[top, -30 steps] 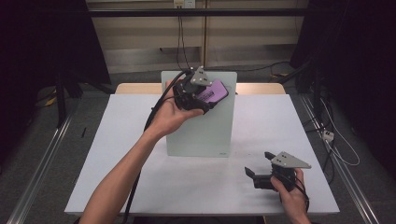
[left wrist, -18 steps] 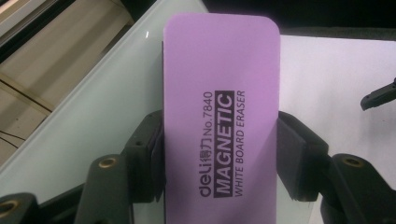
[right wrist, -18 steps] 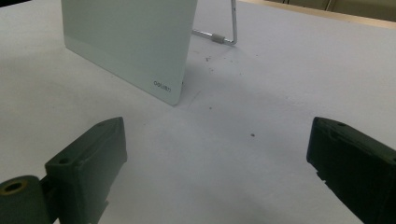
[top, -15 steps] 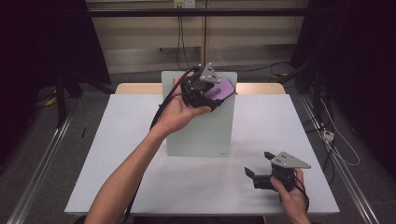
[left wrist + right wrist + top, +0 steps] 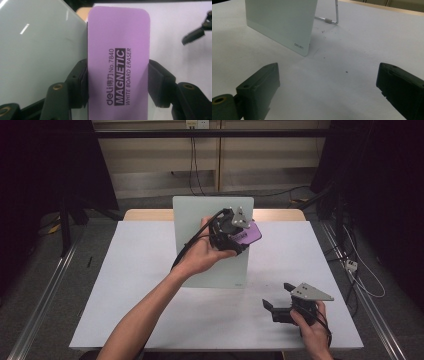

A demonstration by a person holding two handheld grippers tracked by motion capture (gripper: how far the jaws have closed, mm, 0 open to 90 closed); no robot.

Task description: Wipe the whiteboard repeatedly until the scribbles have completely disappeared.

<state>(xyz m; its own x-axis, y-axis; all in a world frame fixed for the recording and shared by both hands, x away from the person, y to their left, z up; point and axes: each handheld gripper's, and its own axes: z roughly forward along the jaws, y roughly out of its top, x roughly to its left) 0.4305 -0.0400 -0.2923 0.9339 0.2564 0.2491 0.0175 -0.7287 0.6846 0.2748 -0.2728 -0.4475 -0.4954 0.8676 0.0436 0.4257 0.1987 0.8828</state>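
A pale green glass whiteboard (image 5: 200, 235) stands upright on a wire stand in the middle of the white table (image 5: 130, 290). My left gripper (image 5: 244, 236) is shut on a purple magnetic whiteboard eraser (image 5: 248, 234) and holds it by the board's upper right edge. In the left gripper view the eraser (image 5: 117, 60) sits clamped between both pads, with the board (image 5: 37, 52) just to its left. My right gripper (image 5: 277, 306) rests on the table at the front right, open and holding nothing. In the right gripper view the board (image 5: 284, 22) stands ahead, beyond wide-apart jaws.
The board's wire stand (image 5: 332, 17) juts out behind it onto the table. A wooden strip (image 5: 150, 214) runs along the table's far edge. Cables (image 5: 350, 265) lie on the floor to the right.
My left hand has carried the eraser rightward and down along the board, from its top edge to its upper right side. The right gripper has stayed still.
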